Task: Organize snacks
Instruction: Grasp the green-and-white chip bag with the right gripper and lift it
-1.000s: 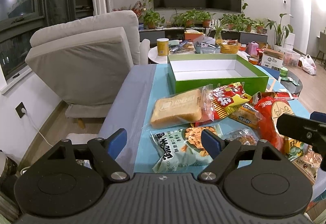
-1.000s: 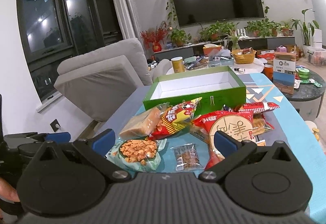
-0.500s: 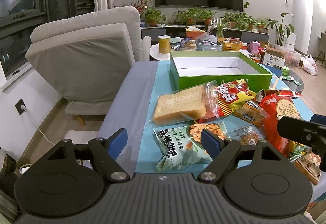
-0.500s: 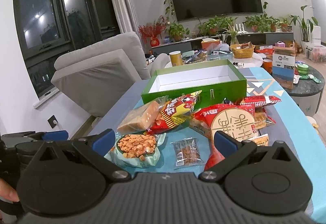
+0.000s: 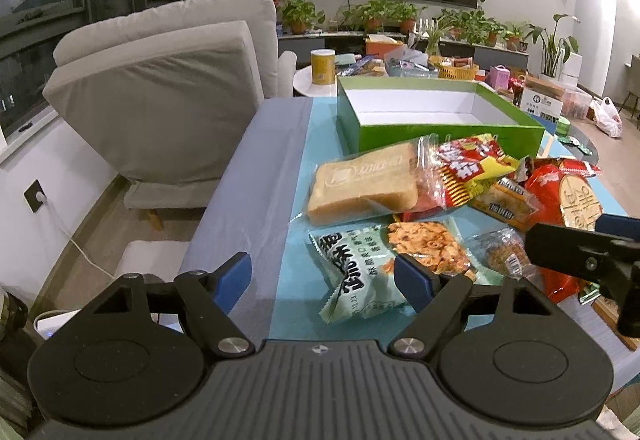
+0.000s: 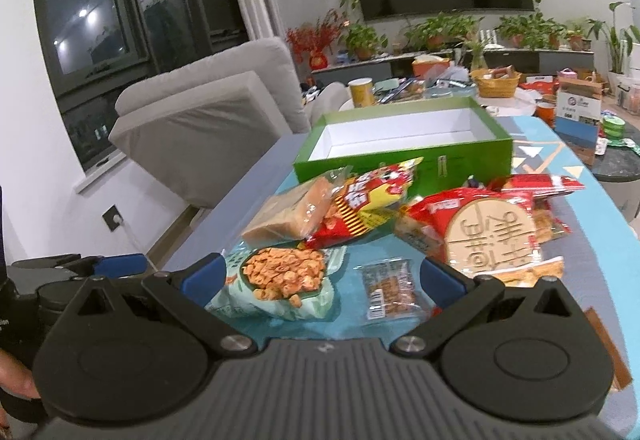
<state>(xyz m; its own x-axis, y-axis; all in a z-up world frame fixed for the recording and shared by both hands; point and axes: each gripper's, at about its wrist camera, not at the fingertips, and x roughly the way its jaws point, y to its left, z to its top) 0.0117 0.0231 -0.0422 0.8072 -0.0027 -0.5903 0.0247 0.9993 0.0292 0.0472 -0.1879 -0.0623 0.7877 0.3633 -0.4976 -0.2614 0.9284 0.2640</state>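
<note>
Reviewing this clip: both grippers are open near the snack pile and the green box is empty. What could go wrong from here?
1. The bread pack and the red-yellow chip bag overlap, so gripping one may drag the other.
2. The right gripper sits over both the mint-green snack bag and the small clear packet; it might pinch the wrong one.
3. The left gripper is close to the right one, so they may collide.

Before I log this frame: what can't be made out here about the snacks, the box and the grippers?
- Green box floor: near wall hides part of it in both wrist views.
- Small clear packet: label too small and blurred.
- Red round-label bag: lower part behind the right gripper, left wrist view.
- Snacks under the pile: overlapped by upper bags.
</note>
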